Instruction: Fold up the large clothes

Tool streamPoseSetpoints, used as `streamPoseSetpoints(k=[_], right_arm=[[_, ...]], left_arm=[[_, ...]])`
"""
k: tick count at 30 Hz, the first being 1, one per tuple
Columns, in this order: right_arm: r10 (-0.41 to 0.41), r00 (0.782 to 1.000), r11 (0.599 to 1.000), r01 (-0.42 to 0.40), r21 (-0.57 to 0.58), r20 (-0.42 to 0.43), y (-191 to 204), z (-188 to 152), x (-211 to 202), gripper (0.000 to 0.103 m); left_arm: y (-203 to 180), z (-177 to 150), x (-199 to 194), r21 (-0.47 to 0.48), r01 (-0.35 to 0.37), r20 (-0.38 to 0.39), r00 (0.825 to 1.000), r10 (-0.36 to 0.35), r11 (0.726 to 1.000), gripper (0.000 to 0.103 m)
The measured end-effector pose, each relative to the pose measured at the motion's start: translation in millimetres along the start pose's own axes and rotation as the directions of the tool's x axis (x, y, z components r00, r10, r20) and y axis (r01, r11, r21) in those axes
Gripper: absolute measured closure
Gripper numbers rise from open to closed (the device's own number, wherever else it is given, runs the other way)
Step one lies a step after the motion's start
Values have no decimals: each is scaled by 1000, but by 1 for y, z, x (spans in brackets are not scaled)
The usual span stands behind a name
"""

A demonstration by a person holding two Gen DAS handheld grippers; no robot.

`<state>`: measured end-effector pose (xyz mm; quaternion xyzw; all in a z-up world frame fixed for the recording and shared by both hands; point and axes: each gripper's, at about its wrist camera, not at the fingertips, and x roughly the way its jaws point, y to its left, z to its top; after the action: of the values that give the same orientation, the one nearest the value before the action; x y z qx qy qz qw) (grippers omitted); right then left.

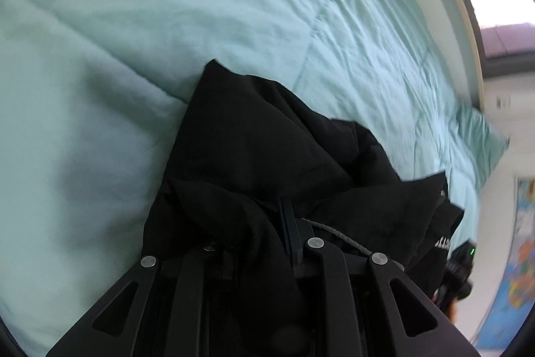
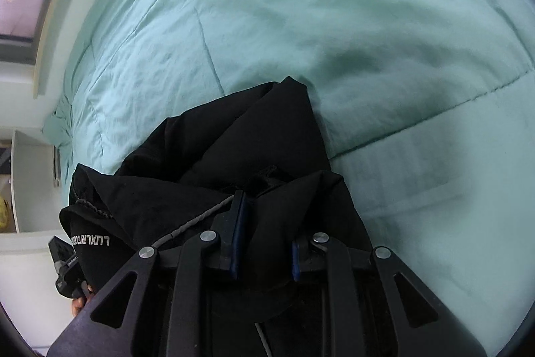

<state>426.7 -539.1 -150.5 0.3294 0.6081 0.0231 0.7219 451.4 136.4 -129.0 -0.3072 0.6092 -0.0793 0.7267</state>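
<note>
I am pinching the black garment (image 1: 267, 136) in both hands: my left hand-held gripper (image 1: 264, 223) and right hand-held gripper (image 2: 267, 223) are each clamping bunched fabric, which is hanging over the mint-green quilt (image 2: 334, 22) on the bed.

You can read one bit of writing. In the right wrist view, white letters stand on the black garment (image 2: 214, 163), low on its left side. They are upside down. The big letters look like "LUXLR", and smaller letters follow that are too small to read. In the left wrist view you see the same white writing at the garment's right edge, but it is too blurry to read. The colourful poster (image 1: 515, 260) by the right edge is too blurred too.
</note>
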Motion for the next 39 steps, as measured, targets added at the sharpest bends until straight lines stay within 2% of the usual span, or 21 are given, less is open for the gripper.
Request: streamPoseSetpoints(k=[4,6,7,8,9,10,11,13,15,17,20,22,24,28,32,34,35,36,37,38,39], right_arm=[[5,1000,999,-5,-41,-6,5,-6,-27,75],[24,1000,997,-23,-79,15,8,-15,-51,70],[33,999,994,-30,-101,27,10,-20,-63,63],[35,999,992,-29,-126,41,12,-26,-76,44],[16,998,989,-6,-149,64,13,-31,-86,35],[-16,995,983,34,-178,102,16,-37,-98,23],[-49,989,975,78,-209,137,19,-43,-107,22],[-91,982,954,133,-269,163,24,-51,-114,22],[-122,978,938,169,-301,171,27,-54,-112,22],[-136,974,925,191,-328,181,31,-51,-105,22],[-149,967,907,217,-361,207,37,-41,-95,22],[-151,963,895,229,-383,224,41,-30,-87,22],[-130,966,891,213,-401,225,43,-20,-82,22],[-96,974,865,185,-467,207,52,3,-67,22],[-120,976,823,199,-532,180,58,25,-38,22],[-124,983,822,179,-540,136,56,33,-19,25],[-113,988,825,152,-545,104,56,35,-10,53],[-106,991,823,135,-551,85,56,34,-5,70],[-125,987,815,158,-558,98,58,32,-3,75],[-142,980,798,197,-570,139,61,26,-6,76],[-149,969,779,237,-581,196,64,17,-14,77]], left_arm=[[-4,-7,-34,43,25,-7,1000,-25,999,78],[-4,-13,-62,66,68,18,997,-69,996,65],[-4,-16,-73,78,79,29,996,-81,994,62],[-3,-22,-89,97,90,46,994,-95,991,54],[-3,-27,-99,104,87,63,994,-94,991,43],[-1,-31,-112,109,68,91,993,-78,992,38],[2,-34,-124,117,55,125,990,-69,992,35],[0,-37,-136,124,49,166,984,-69,991,34],[-2,-35,-136,147,52,173,982,-77,988,33],[-6,-32,-126,174,7,165,986,-36,985,33],[-19,-18,-98,246,-104,166,984,64,964,33],[-24,-7,-86,268,-142,177,980,96,953,33],[-24,7,-72,287,-148,163,981,104,946,33],[-16,31,-53,313,-98,101,992,69,945,33],[-1,48,-31,263,34,12,999,-39,964,33],[3,48,-24,241,67,8,997,-71,968,33],[2,46,-23,247,59,26,997,-68,967,38],[-1,43,-24,259,36,52,997,-51,965,68],[-4,39,-24,272,32,54,997,-49,962,82],[-6,36,-25,279,30,64,997,-49,960,87],[-11,29,-32,301,4,106,994,-37,953,89]])
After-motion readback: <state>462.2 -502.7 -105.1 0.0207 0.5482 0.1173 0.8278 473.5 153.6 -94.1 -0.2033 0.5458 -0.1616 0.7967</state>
